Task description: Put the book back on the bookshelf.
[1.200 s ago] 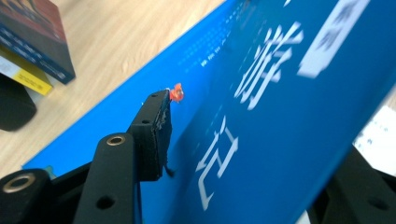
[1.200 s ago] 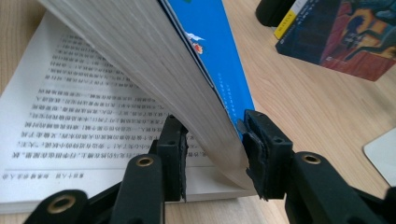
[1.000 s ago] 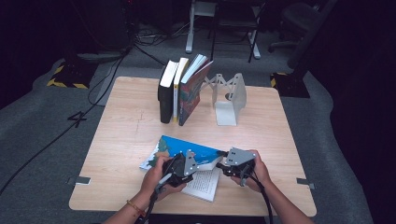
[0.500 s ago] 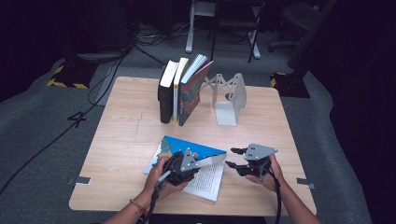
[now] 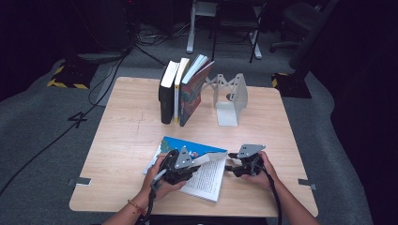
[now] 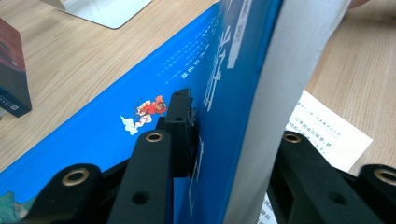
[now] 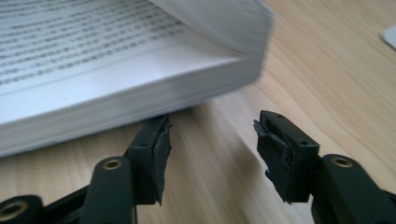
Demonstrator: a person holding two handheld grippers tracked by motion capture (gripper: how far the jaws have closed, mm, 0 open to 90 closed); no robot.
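One open book [image 5: 202, 171] lies on the near part of the surface [image 5: 126, 136], between the two grippers. Its long axis runs from far-left to near-right, with the blue cover toward the far-left and the white printed pages toward the near-right corner. Left gripper [image 5: 180, 166] sits over the book's near-left part; in the left gripper view its fingers [image 6: 180, 130] are clamped on the blue front cover and a wad of pages, holding that part lifted and tilted off the rest of the block. Right gripper [image 5: 232, 166] rests just right of the book's right edge, low to the surface. Its jaws have just been opening; in the right gripper view the fingers [image 7: 154, 154] stand apart with bare wood between them, the page block just beyond the left one, nothing gripped. Three upright books [image 5: 180, 89] and a pale bookend [image 5: 230, 96] stand at the far side, well apart from the open book.
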